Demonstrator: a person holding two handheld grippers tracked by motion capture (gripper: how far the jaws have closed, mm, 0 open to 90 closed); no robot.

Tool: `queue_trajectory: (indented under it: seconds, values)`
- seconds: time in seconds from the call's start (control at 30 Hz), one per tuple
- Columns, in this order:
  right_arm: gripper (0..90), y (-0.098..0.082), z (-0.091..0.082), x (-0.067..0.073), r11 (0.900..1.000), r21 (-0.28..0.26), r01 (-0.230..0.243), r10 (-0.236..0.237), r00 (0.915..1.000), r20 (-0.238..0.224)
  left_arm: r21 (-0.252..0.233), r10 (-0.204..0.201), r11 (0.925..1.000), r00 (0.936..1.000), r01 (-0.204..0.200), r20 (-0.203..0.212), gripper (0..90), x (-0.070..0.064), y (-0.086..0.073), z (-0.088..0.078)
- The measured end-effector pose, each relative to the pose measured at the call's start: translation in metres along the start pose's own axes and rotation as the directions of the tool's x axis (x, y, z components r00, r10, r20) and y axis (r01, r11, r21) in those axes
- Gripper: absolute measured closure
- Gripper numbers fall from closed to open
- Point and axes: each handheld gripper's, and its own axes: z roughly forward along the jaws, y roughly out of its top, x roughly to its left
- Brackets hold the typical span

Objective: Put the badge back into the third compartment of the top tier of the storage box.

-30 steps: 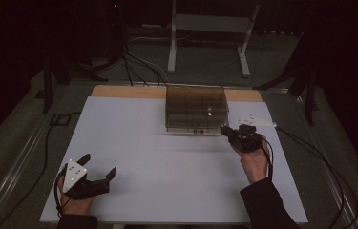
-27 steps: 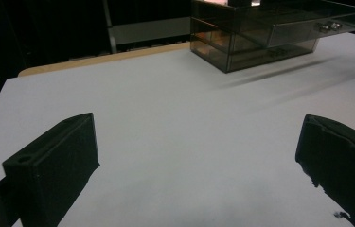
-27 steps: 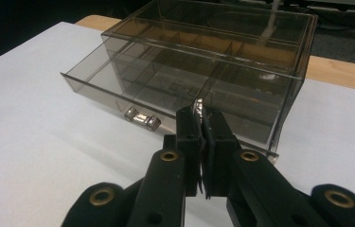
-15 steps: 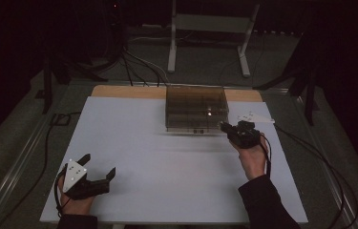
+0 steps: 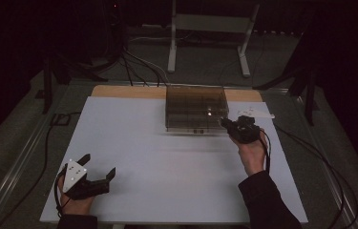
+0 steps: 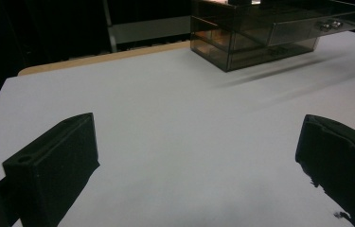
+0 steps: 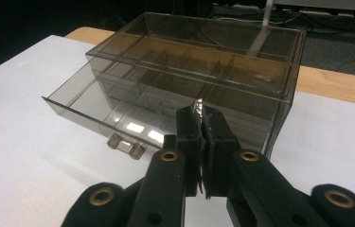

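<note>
A smoky see-through drawer box (image 5: 195,107) stands at the back middle of the white table (image 5: 167,157). Its upper drawer (image 7: 94,111) is pulled out, with a small clear handle (image 7: 125,145) on its front. My right gripper (image 5: 225,122) hovers at the box's front right corner. In the right gripper view, my right gripper (image 7: 202,118) is shut on a thin silvery piece (image 7: 199,108) that sticks up between the pads, just before the open drawer. My left gripper (image 5: 99,163) rests at the table's front left, open, with nothing between its jaws.
Small white items (image 5: 254,112) lie to the right of the box, near the wooden back edge (image 5: 129,91). Cables (image 5: 310,152) trail off the right side. In the left gripper view the box (image 6: 260,33) stands far off across bare white table (image 6: 175,118).
My right gripper has edged slightly toward the box's front right corner. The left gripper has stayed in place.
</note>
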Motion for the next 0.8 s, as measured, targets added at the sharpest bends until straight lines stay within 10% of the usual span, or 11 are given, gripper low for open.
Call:
queue_trajectory:
  seconds: [0.8]
  values:
    - [87.8, 0.008, 0.012, -0.007, 1.0, -0.006, -0.002, 0.002, 0.9995, 0.032, 0.005, 0.005, 1.0, 1.0, -0.005, 0.0, 0.9, 0.0, 0.0, 0.0]
